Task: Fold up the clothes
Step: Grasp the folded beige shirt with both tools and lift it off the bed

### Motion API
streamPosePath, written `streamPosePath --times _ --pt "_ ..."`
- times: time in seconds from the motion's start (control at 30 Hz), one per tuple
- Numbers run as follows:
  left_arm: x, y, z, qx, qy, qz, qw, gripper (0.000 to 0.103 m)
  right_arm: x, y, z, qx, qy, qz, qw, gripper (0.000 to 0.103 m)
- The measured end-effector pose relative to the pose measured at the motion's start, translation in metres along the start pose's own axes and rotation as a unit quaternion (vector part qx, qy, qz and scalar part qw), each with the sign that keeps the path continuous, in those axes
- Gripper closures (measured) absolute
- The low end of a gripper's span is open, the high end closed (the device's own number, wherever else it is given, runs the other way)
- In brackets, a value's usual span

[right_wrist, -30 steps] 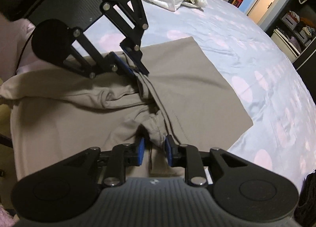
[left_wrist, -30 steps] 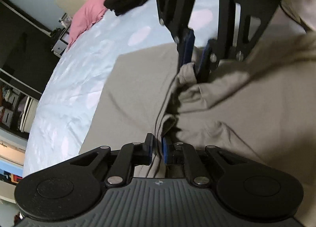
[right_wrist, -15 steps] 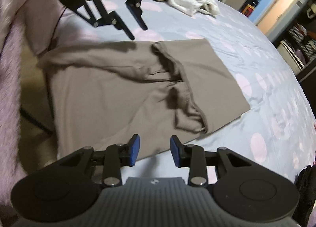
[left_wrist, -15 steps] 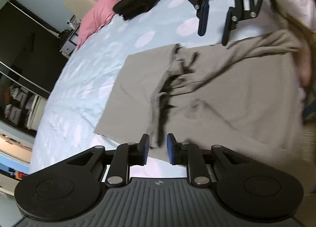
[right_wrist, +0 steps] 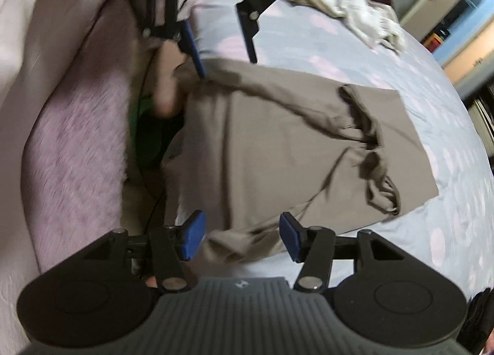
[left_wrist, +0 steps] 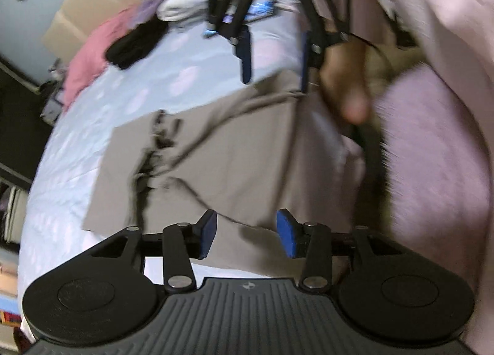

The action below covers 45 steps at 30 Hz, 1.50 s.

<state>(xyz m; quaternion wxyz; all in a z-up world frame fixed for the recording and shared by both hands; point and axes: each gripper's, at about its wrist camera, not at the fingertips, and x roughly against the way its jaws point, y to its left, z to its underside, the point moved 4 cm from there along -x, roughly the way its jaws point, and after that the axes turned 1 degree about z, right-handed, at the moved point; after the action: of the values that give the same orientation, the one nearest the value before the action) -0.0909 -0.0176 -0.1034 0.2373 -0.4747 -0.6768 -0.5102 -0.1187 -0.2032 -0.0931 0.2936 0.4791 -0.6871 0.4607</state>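
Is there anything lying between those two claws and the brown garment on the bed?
Nothing visible does. The left gripper and right gripper hover with jaws opening, empty, right over the near edges of the brown garment. The other clothes lie farther up the bed.

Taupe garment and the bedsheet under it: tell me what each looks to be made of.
Taupe garment: looks like a soft, matte knit, maybe cotton jersey; it drapes limply and bunches into rounded folds, with no sheen. The exact fibre can't be told.

Bedsheet: seems a thin, smooth woven fabric, pale blue with printed pink spots; it lies flat with fine creases and a faint sheen. The motion blur leaves the weave unclear.
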Motion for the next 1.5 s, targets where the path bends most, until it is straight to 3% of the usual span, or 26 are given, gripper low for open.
streamPosePath --times 0.27,0.53,0.63,0.7,0.73,0.87,0.97,1.2,1.5 --pt "-0.005 -0.038 0.006 -0.055 0.02 0.019 0.9981 0.051 -0.006 0.024 0.005 0.075 0.022 0.008 0.997 0.045" --pt "-0.034 -0.042 0.022 -0.075 0.076 0.012 0.9942 0.048 -0.03 0.017 0.017 0.07 0.057 0.025 0.996 0.045" --pt "-0.037 -0.037 0.021 -0.07 0.071 0.008 0.995 0.048 -0.031 0.011 0.018 0.051 0.058 0.023 0.997 0.053" --pt "-0.04 -0.033 0.02 -0.063 0.069 0.007 0.9956 0.049 -0.031 0.004 0.016 0.042 0.059 0.026 0.997 0.067" --pt "-0.041 -0.031 0.02 -0.059 0.068 0.006 0.9959 0.049 -0.03 0.0 0.016 0.031 0.059 0.02 0.998 0.068" --pt "-0.038 -0.021 0.018 -0.034 0.066 0.009 0.9972 0.066 -0.026 -0.012 0.014 -0.007 0.055 0.011 0.998 0.089" --pt "-0.031 -0.014 0.015 -0.014 0.066 0.005 0.9977 0.091 -0.016 -0.019 0.013 -0.021 0.044 0.015 0.999 0.091" --pt "-0.002 0.016 0.01 0.062 0.045 0.006 0.997 0.094 0.02 -0.042 0.004 -0.051 -0.007 0.05 0.997 0.091" --pt "0.03 0.084 -0.001 0.128 -0.004 -0.06 0.9899 0.095 0.051 -0.111 -0.011 -0.107 -0.064 0.126 0.984 0.091"
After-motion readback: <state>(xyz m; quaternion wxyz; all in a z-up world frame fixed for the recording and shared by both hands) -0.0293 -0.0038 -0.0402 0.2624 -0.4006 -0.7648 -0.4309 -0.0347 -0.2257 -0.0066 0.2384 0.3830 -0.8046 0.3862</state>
